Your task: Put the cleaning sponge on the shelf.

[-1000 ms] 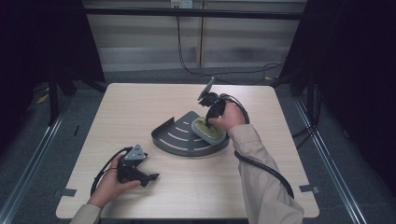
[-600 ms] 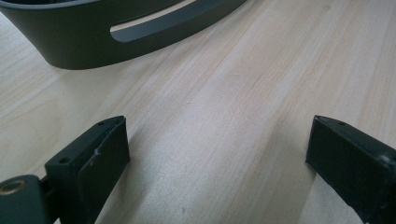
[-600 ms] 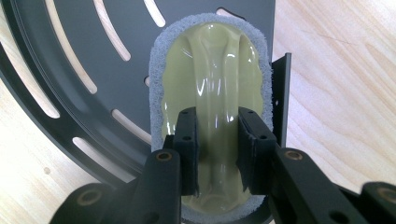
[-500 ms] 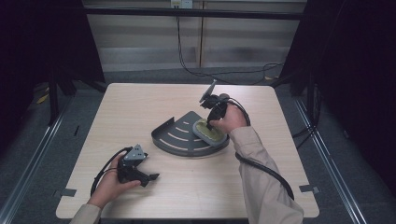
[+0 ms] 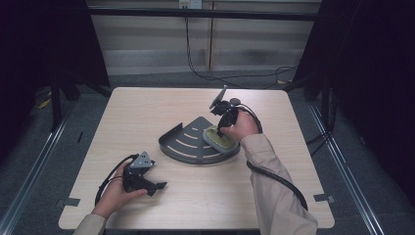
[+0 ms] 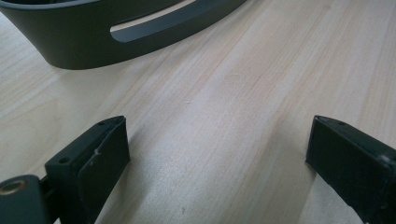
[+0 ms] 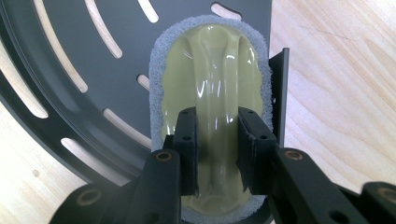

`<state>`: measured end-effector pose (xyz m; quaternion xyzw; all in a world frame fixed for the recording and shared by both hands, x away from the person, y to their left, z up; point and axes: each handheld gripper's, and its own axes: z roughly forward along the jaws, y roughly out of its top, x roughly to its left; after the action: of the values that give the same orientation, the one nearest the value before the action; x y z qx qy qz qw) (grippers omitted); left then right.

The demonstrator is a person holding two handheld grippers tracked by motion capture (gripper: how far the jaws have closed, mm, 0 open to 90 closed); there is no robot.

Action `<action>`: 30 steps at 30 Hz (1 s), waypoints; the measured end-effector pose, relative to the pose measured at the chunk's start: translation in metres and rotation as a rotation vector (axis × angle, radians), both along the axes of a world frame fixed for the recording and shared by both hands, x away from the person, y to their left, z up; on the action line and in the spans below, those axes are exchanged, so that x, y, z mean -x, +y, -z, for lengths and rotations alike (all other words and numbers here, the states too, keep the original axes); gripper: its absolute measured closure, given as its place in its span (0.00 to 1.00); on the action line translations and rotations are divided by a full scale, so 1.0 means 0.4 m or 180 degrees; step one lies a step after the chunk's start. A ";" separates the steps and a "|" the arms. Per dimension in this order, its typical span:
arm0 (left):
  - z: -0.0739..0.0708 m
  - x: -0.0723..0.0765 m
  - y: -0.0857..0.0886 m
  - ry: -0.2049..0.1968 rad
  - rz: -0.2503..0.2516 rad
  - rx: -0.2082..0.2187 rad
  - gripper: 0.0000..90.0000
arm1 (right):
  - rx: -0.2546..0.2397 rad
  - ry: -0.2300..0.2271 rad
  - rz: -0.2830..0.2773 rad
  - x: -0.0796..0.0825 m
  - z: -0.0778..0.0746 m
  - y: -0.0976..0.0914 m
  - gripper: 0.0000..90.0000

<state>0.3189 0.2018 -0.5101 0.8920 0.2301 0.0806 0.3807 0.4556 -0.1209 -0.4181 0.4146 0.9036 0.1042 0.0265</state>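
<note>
Where it lies in the dark slotted corner tray [image 5: 188, 147], at the tray's right end against the low straight wall: one scrubbing pad [image 7: 212, 93], oval, pale yellow-green glossy top with a raised central ridge, grey-white foam rim beneath.

Handling, judged: light; foam base soft and compressible; moulded top stiffer, smooth and probably slippery under hard pads. Not fragile. Best hold: across the raised ridge running lengthwise, narrow enough for the jaws; rim likely to squash and slip.

Right gripper [image 7: 217, 140]: jaws narrowed to the width of the ridge, one on each side, pinching it near the pad's near end; pad flat on the tray, no gap visible beneath. In the high view, held by the right hand [image 5: 242, 128] over the tray's right end, pointing down.

Left gripper [image 6: 219, 154]: jaws spread wide, nothing between them but bare wooden table [image 6: 261, 70]; tray's curved outer wall ahead, well apart from the jaws. In the high view, resting low near the table's front left, in the left hand [image 5: 115, 188].
</note>
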 end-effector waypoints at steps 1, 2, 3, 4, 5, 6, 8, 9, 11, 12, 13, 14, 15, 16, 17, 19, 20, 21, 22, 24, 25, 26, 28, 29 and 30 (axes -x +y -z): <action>0.000 0.000 0.000 0.0000 -0.0001 0.0000 0.06 | 0.0017 0.0008 0.0017 0.000 0.000 0.001 0.79; 0.000 0.000 0.000 0.0000 -0.0001 0.0000 0.06 | 0.0017 0.0008 0.0017 0.000 0.000 0.001 0.79; 0.000 0.000 0.000 0.0000 0.0000 0.0000 0.06 | 0.0008 0.0010 0.0015 0.001 0.003 0.001 0.79; 0.000 0.000 0.000 0.0000 0.0000 0.0000 0.06 | 0.0002 0.0004 0.0014 0.001 0.004 0.001 0.79; 0.000 0.000 0.000 0.0000 0.0000 0.0000 0.06 | 0.0002 0.0004 0.0014 0.001 0.004 0.001 0.79; 0.000 0.000 0.000 0.0000 0.0001 -0.0001 0.06 | -0.0007 0.0006 0.0020 0.001 0.007 0.000 0.79; 0.000 0.000 0.000 0.0001 0.0000 -0.0001 0.06 | 0.0011 0.0004 -0.0005 0.001 0.010 0.000 0.79; 0.000 0.000 0.000 0.0000 0.0000 0.0000 0.06 | 0.0001 0.0000 0.0005 0.002 0.011 0.000 0.79; 0.000 0.000 0.000 0.0000 -0.0001 -0.0001 0.06 | -0.0002 -0.0008 -0.0004 0.001 0.014 -0.001 0.79; 0.000 0.000 0.000 0.0000 0.0000 -0.0002 0.06 | -0.0002 -0.0002 0.0015 0.002 0.013 -0.001 0.79; 0.000 0.000 0.000 0.0001 0.0000 0.0001 0.06 | -0.0004 -0.0004 0.0013 0.002 0.014 -0.002 0.79; 0.000 0.000 0.000 0.0001 0.0000 0.0001 0.06 | 0.0000 0.0015 0.0034 0.003 0.013 -0.002 0.79; 0.000 0.000 0.000 0.0001 0.0000 -0.0001 0.06 | 0.0011 0.0023 0.0041 0.003 0.014 -0.002 0.79; 0.000 0.000 0.000 -0.0002 -0.0002 -0.0001 0.06 | 0.0029 0.0031 0.0039 0.003 0.014 -0.003 0.79; 0.000 0.000 0.000 0.0000 -0.0002 -0.0009 0.06 | 0.0010 0.0023 0.0044 0.003 0.016 -0.003 0.79; 0.000 0.000 0.000 -0.0002 -0.0002 -0.0001 0.06 | 0.0014 0.0018 0.0042 0.003 0.018 -0.005 0.79; 0.000 0.000 0.000 -0.0002 -0.0002 -0.0001 0.06 | 0.0014 0.0018 0.0042 0.003 0.018 -0.005 0.79; 0.000 0.000 0.000 -0.0002 -0.0002 -0.0001 0.06 | 0.0029 0.0028 0.0043 0.002 0.021 -0.005 0.79; 0.000 0.000 0.000 -0.0002 -0.0003 -0.0003 0.06 | 0.0017 0.0027 0.0043 0.002 0.022 -0.005 0.79; 0.000 0.000 0.000 -0.0002 -0.0002 0.0000 0.06 | 0.0019 0.0021 0.0040 0.001 0.022 -0.006 0.79; 0.000 0.000 0.000 -0.0002 0.0003 -0.0006 0.06 | 0.0020 0.0038 0.0053 0.001 0.022 -0.006 0.79; 0.000 0.000 0.000 -0.0002 0.0003 -0.0006 0.06 | 0.0020 0.0038 0.0053 0.001 0.022 -0.006 0.79; 0.000 0.000 0.000 -0.0002 0.0003 -0.0006 0.06 | 0.0002 0.0022 0.0049 0.001 0.023 -0.007 0.79; 0.000 0.000 0.000 0.0000 0.0002 -0.0013 0.06 | 0.0020 0.0030 0.0053 0.004 0.023 -0.005 0.79; 0.000 0.000 0.000 0.0000 0.0002 -0.0013 0.06 | 0.0020 0.0030 0.0053 0.004 0.023 -0.005 0.79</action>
<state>0.3189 0.2017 -0.5099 0.8929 0.2296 0.0809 0.3789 0.4541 -0.1229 -0.4273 0.4225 0.9006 0.0991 0.0244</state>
